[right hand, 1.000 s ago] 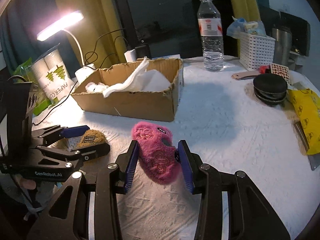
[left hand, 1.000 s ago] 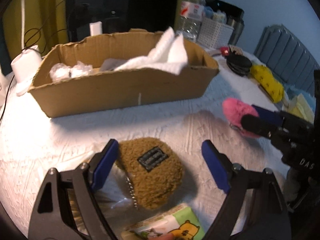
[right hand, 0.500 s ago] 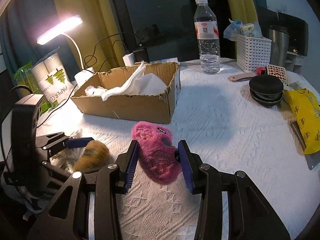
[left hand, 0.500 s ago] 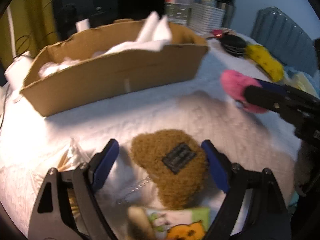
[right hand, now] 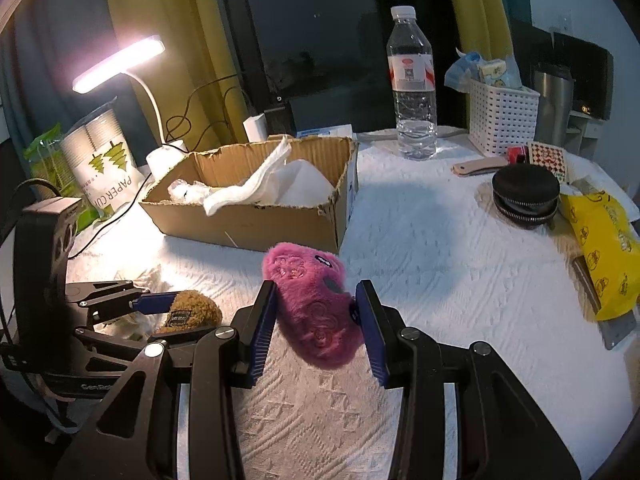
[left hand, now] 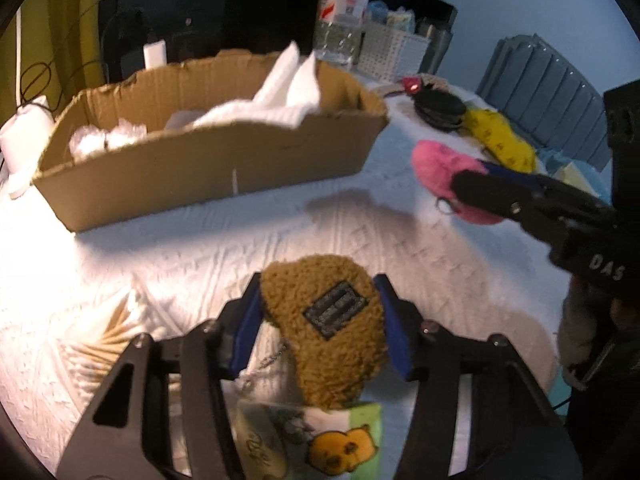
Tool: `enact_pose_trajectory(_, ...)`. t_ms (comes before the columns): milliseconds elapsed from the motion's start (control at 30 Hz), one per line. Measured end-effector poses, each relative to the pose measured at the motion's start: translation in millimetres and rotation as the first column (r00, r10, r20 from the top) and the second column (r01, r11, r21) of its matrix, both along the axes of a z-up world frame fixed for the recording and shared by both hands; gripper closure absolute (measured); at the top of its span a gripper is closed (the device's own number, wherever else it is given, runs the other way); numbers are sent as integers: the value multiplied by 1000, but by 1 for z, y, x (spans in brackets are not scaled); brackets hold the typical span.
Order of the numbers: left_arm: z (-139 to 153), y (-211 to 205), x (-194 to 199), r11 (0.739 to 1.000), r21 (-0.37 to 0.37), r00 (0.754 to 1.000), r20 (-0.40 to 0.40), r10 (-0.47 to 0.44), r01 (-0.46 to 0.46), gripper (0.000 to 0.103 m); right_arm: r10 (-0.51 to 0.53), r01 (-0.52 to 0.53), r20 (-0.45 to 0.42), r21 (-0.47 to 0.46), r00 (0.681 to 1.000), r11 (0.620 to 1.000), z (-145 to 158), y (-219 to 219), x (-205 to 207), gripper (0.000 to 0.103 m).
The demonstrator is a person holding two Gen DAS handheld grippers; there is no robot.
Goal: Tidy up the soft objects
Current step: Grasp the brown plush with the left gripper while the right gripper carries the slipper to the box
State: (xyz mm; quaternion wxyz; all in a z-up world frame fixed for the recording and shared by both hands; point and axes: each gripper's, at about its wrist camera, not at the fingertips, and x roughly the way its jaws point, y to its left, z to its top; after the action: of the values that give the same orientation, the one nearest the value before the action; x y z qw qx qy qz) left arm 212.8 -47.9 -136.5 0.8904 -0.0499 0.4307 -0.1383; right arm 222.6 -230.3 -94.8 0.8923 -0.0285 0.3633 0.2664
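A brown fuzzy pouch (left hand: 324, 320) with a dark label and a ball chain lies on the white cloth-covered table. My left gripper (left hand: 318, 282) is closing on it, and both blue pads touch its sides. In the right wrist view the same pouch (right hand: 188, 310) sits in the left gripper (right hand: 176, 316) at the lower left. My right gripper (right hand: 317, 286) is shut on a pink plush pouch (right hand: 304, 272), also seen as the pink plush (left hand: 440, 164) from the left wrist. A cardboard box (left hand: 200, 168) holding white cloth (left hand: 280, 104) stands behind both.
A cartoon tissue pack (left hand: 320, 436) and a bag of wooden sticks (left hand: 104, 332) lie near the left gripper. A water bottle (right hand: 412, 92), white basket (right hand: 500, 120), black zip case (right hand: 524, 192) and yellow packet (right hand: 604, 248) stand at the right. A desk lamp (right hand: 120, 64) is at the left.
The left gripper centred itself over the brown pouch and its jaws closed from wide apart onto the pouch's sides. The right gripper kept still with the pink plush.
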Motion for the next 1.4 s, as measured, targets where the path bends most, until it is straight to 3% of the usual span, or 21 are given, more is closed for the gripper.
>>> enact_pose_trajectory(567, 56, 39, -7, 999, -37, 989, 145, 38, -33, 48, 38, -36, 49, -28, 998, 999, 26, 33, 5, 60)
enact_pose_trajectory(1400, 98, 109, 8, 988, -53, 951, 268, 155, -146, 48, 118, -114, 96, -43, 988, 993, 51, 92, 29, 60)
